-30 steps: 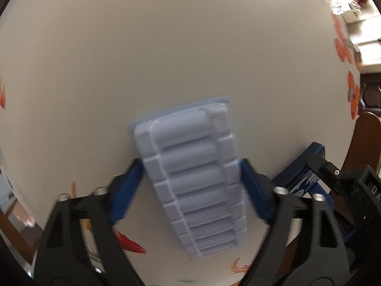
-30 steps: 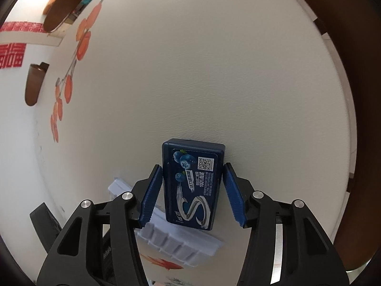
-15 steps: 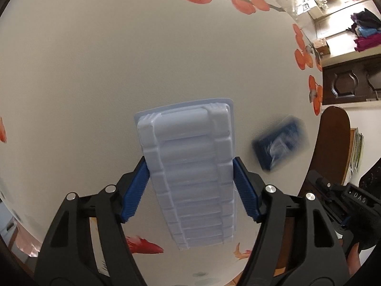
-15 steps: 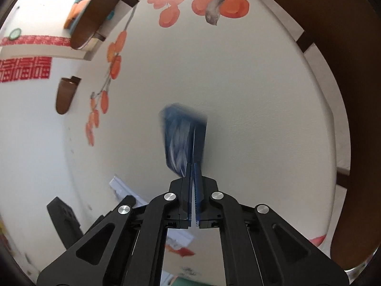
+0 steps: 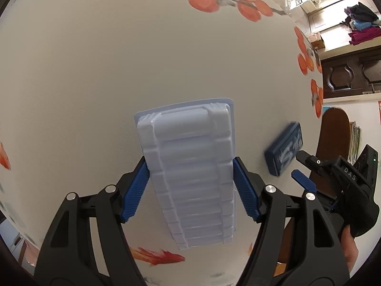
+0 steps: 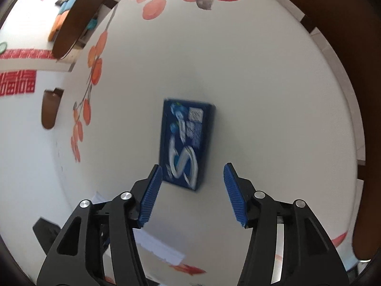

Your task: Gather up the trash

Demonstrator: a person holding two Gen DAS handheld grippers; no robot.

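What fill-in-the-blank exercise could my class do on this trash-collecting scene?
1. The left hand-held gripper is shut on the pale blue ribbed plastic ____.
2. The dark blue rectangular gum box lies on the ____ table.
3. The table is printed with ____ fruit.

Missing words: tray; white; orange

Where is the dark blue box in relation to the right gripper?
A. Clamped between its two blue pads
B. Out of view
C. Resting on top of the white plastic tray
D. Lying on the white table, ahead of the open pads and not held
D: in the right wrist view the dark blue box lies on the white table, beyond the right gripper, whose jaws are opening with a gap at each pad.
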